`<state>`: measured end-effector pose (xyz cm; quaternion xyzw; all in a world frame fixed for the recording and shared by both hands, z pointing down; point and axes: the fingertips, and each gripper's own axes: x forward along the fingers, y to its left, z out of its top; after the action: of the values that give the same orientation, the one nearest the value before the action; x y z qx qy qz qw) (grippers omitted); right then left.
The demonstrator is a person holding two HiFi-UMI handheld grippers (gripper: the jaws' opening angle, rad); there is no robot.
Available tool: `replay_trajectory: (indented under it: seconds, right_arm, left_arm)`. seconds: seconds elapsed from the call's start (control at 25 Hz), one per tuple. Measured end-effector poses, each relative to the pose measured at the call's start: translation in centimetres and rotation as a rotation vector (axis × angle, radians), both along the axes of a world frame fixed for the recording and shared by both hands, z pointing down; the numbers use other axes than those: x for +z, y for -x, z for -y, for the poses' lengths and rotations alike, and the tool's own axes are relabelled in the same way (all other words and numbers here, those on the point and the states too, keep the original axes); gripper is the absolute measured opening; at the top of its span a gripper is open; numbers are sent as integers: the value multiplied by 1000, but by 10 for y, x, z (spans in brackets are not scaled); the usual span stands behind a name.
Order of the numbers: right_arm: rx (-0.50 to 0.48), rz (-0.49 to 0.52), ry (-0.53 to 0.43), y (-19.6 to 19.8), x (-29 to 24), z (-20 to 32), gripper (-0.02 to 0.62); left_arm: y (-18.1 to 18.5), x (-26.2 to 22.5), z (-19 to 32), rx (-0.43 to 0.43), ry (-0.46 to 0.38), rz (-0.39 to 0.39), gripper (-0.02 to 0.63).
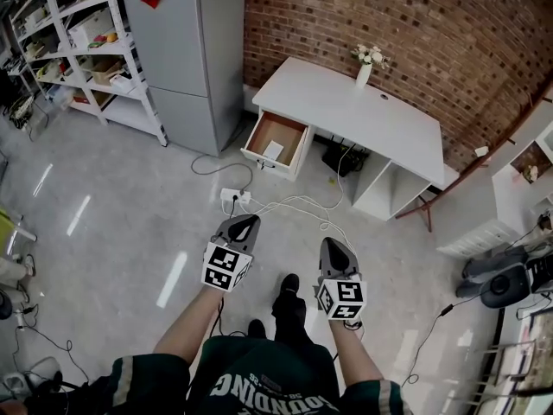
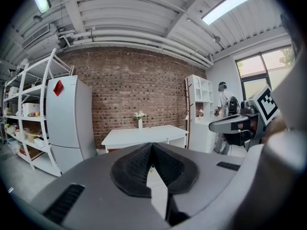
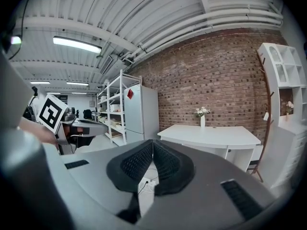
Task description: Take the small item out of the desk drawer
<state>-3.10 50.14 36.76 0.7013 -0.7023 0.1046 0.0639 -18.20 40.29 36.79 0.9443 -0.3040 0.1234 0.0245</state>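
Approach step: the left gripper (image 1: pixel 244 224) and right gripper (image 1: pixel 333 244), both closed and empty, hang well apart from the far open wooden drawer (image 1: pixel 290 131). The next move calls for nearing its small white item (image 1: pixel 273 151).

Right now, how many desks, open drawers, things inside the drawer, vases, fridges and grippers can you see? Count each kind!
Desk: 1
Open drawer: 1
Small white item in the drawer: 1
Vase: 1
Fridge: 1
Grippers: 2, left gripper and right gripper
Total: 7
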Motion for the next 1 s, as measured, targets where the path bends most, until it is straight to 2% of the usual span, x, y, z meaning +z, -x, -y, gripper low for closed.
replay_trajectory:
  seconds: [0.44, 1.0]
  right_arm:
    - [-7, 4, 13, -12, 10, 33, 25]
    - [-69, 19, 28, -36, 23, 136, 25]
  left_arm:
    - [-17, 11, 32, 6, 16, 7, 15]
    - [-40, 26, 122, -42, 38, 26, 15]
